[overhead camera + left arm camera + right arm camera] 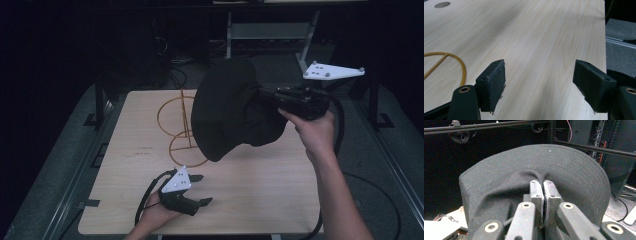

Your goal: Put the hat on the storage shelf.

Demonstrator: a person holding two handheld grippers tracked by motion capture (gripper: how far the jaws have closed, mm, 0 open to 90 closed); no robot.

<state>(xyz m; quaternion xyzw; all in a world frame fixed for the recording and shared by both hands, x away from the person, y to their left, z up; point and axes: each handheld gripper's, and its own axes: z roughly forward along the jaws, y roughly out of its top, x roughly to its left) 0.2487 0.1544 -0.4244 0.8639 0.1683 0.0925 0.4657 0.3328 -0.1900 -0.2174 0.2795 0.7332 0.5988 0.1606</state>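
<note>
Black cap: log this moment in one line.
right tool shut on black cap, lifted | left tool open, low over table | wire stand bare

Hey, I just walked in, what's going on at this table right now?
A person is working with two handheld grippers. The right gripper has its jaws pinched shut on a black cap, holding it in the air above the wooden table and the orange wire stand. The left gripper sits low near the table's front edge with its jaws wide open and nothing between them.

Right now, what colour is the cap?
Black; the cap shows best in the right gripper view.
</note>
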